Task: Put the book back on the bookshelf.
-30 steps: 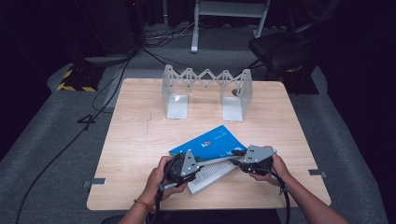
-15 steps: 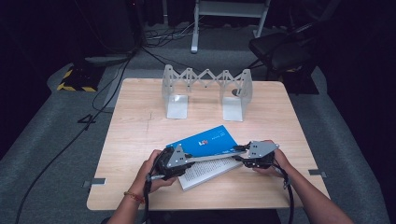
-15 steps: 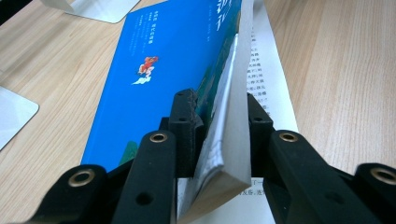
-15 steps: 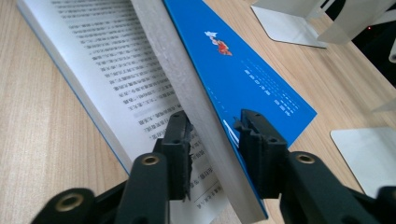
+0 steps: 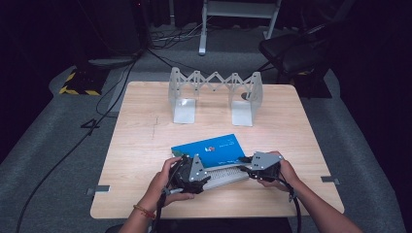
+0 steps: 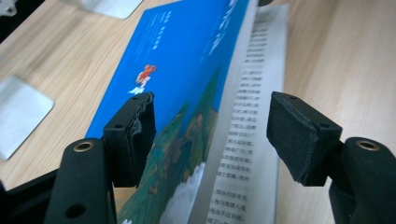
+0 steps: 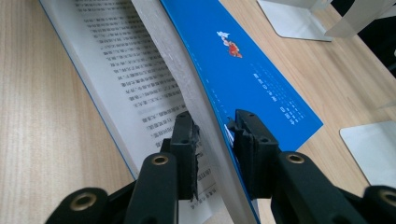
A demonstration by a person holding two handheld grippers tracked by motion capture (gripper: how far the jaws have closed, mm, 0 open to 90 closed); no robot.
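A wooden table (image 5: 145, 145) bears an open book (image 5: 214, 150) (blue cover) and metal bookend rack (image 5: 214, 94).

Pale wooden table (image 5: 145, 145) sitting on grey carpet (image 5: 43, 160); the room beyond lying in near darkness, light falling mainly on the tabletop; a white folding rack (image 5: 214, 94) standing upright near the table's far edge, its two flat feet resting on the wood; black cables (image 5: 97, 116) trailing across the floor at left; a yellow-and-black striped block (image 5: 77, 82) lying past the table's far left corner; a dark chair (image 5: 291, 53) standing at far right; white frame legs (image 5: 238, 14) showing at the back; tape strips (image 5: 97, 190) marking the carpet.
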